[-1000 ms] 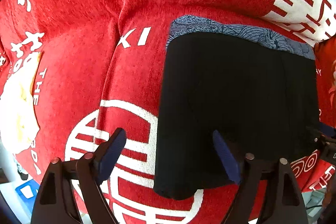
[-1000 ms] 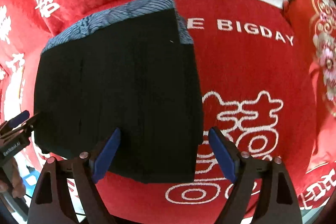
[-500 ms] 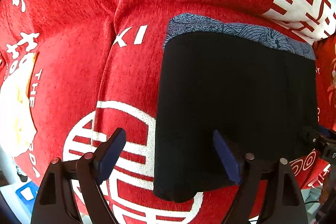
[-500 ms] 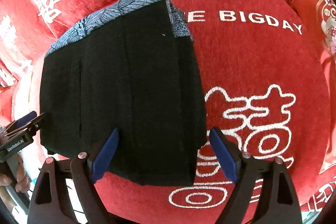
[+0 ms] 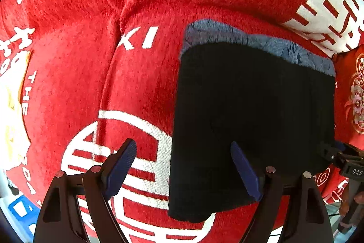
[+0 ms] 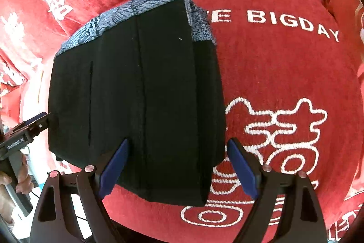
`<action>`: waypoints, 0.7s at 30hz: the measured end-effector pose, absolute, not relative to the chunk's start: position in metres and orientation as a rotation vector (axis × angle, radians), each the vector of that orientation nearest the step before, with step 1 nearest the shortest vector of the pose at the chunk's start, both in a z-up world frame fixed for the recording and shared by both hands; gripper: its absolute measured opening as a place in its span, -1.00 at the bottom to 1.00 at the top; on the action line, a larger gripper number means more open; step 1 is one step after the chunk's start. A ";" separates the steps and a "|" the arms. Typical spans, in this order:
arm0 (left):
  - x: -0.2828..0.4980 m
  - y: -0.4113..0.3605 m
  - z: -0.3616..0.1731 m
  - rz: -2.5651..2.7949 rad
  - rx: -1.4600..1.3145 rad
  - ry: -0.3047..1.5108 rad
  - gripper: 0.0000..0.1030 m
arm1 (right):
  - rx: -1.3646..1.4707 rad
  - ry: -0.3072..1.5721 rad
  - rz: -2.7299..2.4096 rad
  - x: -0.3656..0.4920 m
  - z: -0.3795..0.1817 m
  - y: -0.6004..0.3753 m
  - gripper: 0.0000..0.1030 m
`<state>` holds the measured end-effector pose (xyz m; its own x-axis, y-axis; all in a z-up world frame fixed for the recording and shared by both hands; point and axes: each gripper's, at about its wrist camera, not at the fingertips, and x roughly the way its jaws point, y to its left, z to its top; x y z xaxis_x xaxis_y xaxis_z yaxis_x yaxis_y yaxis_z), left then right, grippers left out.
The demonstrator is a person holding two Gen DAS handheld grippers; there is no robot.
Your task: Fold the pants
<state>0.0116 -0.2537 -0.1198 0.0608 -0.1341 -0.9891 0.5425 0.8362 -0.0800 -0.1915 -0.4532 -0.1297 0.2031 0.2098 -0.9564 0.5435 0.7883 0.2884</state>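
Folded black pants [image 5: 252,124] lie on the red cover [image 5: 141,83] — left gripper [image 5: 184,165] and right gripper [image 6: 177,165] both gape wide, holding nothing

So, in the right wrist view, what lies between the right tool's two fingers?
The near right part of the folded black pants and a strip of red blanket; the right tool is open and holds nothing.

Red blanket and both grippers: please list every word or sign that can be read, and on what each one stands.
"BIGDAY": red blanket, right of the black pants.
"KI": blanket, left wrist view.
"THE": blanket, left edge, left wrist view.
"DAS": right gripper body, cut off.
Left gripper label: too small to read.
White double-happiness signs: blanket.
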 end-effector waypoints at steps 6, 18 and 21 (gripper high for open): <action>0.033 -0.269 -0.100 -0.546 0.339 1.339 0.66 | 0.667 1.343 -0.292 -0.194 -0.119 -0.465 0.72; 0.059 -0.251 -0.124 -0.577 0.250 1.473 0.66 | 0.872 1.258 -0.283 -0.214 -0.121 -0.499 0.72; 0.066 -0.249 -0.132 -0.641 0.215 1.523 0.66 | 0.912 1.246 -0.240 -0.219 -0.127 -0.508 0.72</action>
<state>0.0659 -0.2489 -0.1315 -0.0771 -0.2534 -0.9643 0.5123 0.8197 -0.2563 -0.2191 -0.5077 -0.1275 0.3456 0.3079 -0.8865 0.6156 0.6386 0.4618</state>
